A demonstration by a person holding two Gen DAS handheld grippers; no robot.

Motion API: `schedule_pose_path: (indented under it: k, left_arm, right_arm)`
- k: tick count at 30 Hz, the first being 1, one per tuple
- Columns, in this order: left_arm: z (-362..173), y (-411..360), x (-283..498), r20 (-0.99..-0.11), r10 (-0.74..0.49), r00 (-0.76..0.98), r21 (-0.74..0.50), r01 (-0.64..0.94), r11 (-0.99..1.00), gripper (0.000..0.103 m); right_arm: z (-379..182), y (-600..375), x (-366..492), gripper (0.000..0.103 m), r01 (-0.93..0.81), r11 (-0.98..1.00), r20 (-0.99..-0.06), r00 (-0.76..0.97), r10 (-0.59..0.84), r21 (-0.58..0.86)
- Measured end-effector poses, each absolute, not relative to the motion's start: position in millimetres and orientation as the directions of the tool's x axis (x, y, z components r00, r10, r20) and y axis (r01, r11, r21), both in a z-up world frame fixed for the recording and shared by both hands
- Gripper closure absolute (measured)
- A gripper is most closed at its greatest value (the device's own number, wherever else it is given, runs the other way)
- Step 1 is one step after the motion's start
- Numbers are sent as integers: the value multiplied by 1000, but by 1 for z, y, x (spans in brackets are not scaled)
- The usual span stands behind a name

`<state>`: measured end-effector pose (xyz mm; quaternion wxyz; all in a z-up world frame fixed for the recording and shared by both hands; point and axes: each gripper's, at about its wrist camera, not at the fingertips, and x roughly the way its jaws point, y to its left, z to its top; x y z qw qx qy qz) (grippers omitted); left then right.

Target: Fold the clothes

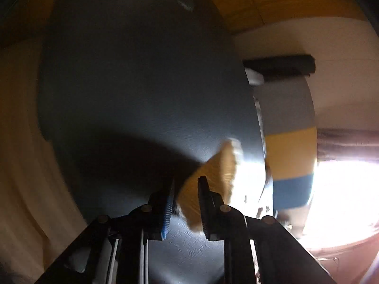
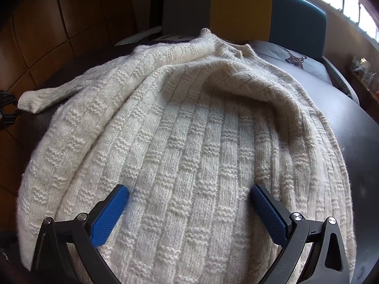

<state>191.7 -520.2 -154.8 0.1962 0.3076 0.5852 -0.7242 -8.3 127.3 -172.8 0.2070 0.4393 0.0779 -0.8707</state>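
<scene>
A big cream knitted sweater (image 2: 189,146) lies spread out on a dark round surface (image 2: 360,137). The knit has long ribs with little bumpy blocks in rows. One sleeve (image 2: 59,92) stretches out to the left, and its cuff lies near the left edge of the surface. The neck part is bunched up at the far side, and a thick fold of knit runs down the right side of the sweater. The right gripper (image 2: 189,213) hangs low over the near part of the sweater. Its jaws are spread wide, with the blue pads (image 2: 111,215) far apart and nothing between them. The pads look very close to the knit, but it is hard to tell if they touch it. At the far left edge of that view a bit of black frame shows next to the cuff. In the left wrist view the picture is blurry and dark. The left gripper (image 1: 186,203) has its jaws close together, pinching a yellowish ribbed piece of knit (image 1: 213,177) that sticks up between them. It is over the bare dark surface. Behind the surface stands a chair (image 2: 241,11) with a grey, yellow and blue back. A cushion with a deer picture (image 2: 293,59) rests on its seat. Bright windows (image 2: 355,2) shine on the right.
</scene>
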Motion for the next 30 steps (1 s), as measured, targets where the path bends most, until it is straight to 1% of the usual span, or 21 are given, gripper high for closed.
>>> schedule_pose_path:
  k: [1, 5, 8, 10, 13, 15, 16, 19, 20, 23, 25, 26, 28, 30]
  left_arm:
    - [-145, -519, 200, -676, 24, -736, -715, 649, -260, 85]
    - [-116, -488, 197, -642, -19, -767, -695, 592, -408, 83]
    - [-111, -452, 168, -651, 36, -758, -655, 538, -530, 83]
    - [-119, -424, 139, -677, 94, -730, -624, 502, -600, 83]
    - [-137, -391, 95, -739, 133, -661, -553, 481, -680, 83]
    - [-152, -383, 69, -798, 109, -593, -486, 524, -699, 83]
    - [-165, -386, 59, -824, 110, -555, -468, 559, -685, 89]
    - [-172, -402, 45, -811, 105, -575, -493, 577, -651, 95]
    - [-172, -406, 41, -813, 108, -572, -495, 582, -646, 95]
    - [-161, -406, 21, -858, 68, -509, -414, 608, -677, 95]
    - [-146, -397, 15, -856, 69, -513, -420, 609, -673, 91]
    - [-135, -386, 11, -832, 85, -547, -444, 567, -694, 91]
    - [-112, -355, 1, -784, 131, -607, -481, 460, -746, 86]
    - [-96, -306, -17, -750, 228, -621, -506, 316, -803, 84]
  right_arm:
    - [-173, 127, -8, 0, 428, -903, -797, -529, -291, 46]
    - [-173, 126, -9, 0, 422, -906, -799, -529, -285, 44]
    - [-173, 126, -9, 0, 419, -907, -802, -528, -281, 42]
    - [-173, 126, -9, 0, 419, -907, -802, -528, -279, 40]
    - [-173, 126, -11, 0, 419, -907, -806, -523, -277, 40]
    - [-173, 126, -12, 0, 420, -906, -806, -522, -279, 42]
    - [-173, 126, -12, 0, 421, -906, -806, -522, -280, 43]
    - [-174, 127, -13, 0, 422, -905, -805, -521, -285, 47]
    - [-174, 127, -13, 0, 424, -904, -806, -519, -285, 47]
    - [-172, 126, -16, 0, 431, -901, -818, -501, -284, 49]
    - [-169, 125, -23, 0, 443, -894, -844, -457, -282, 59]
    - [-164, 126, -26, 0, 446, -892, -847, -444, -292, 73]
    - [-151, 133, -34, 0, 442, -891, -834, -448, -323, 107]
    - [-138, 148, -50, 0, 415, -897, -811, -466, -353, 151]
